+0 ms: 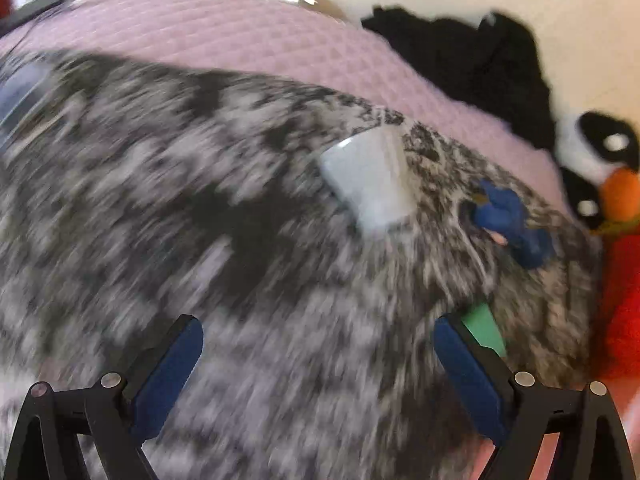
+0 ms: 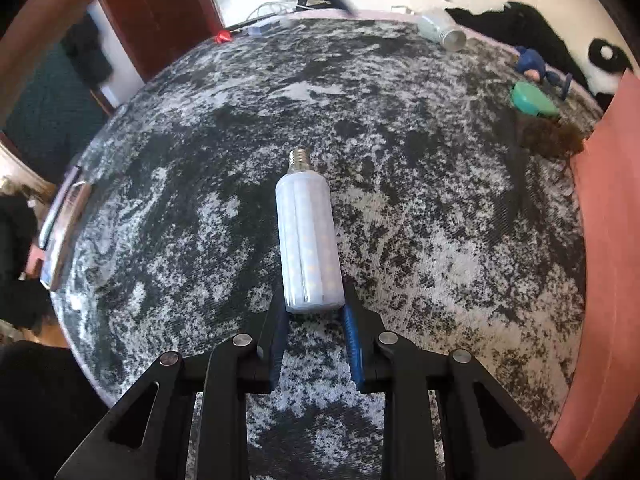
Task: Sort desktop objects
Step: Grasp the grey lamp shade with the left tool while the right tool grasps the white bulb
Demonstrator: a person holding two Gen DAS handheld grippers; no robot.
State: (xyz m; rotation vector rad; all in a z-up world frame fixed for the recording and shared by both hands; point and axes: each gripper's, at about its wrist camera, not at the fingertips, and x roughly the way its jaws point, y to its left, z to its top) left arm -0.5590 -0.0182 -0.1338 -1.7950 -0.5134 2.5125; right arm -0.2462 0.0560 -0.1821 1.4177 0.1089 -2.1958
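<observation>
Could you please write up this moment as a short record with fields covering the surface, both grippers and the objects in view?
surface: black-and-white mottled mat
right gripper: shut on white cylindrical LED corn bulb, screw base pointing away
left gripper: open, empty, view motion-blurred
far right of mat: second pale bulb, blue toy figure, green plastic piece, brown fuzzy clump
beyond mat: black-and-white plush penguin with orange beak

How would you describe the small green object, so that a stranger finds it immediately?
On the grey-and-black mottled mat, look to the far right corner, near the salmon-pink edge. The flat mint-green plastic piece lies between a blue toy figure and a brown fuzzy clump; it alone is green.
</observation>
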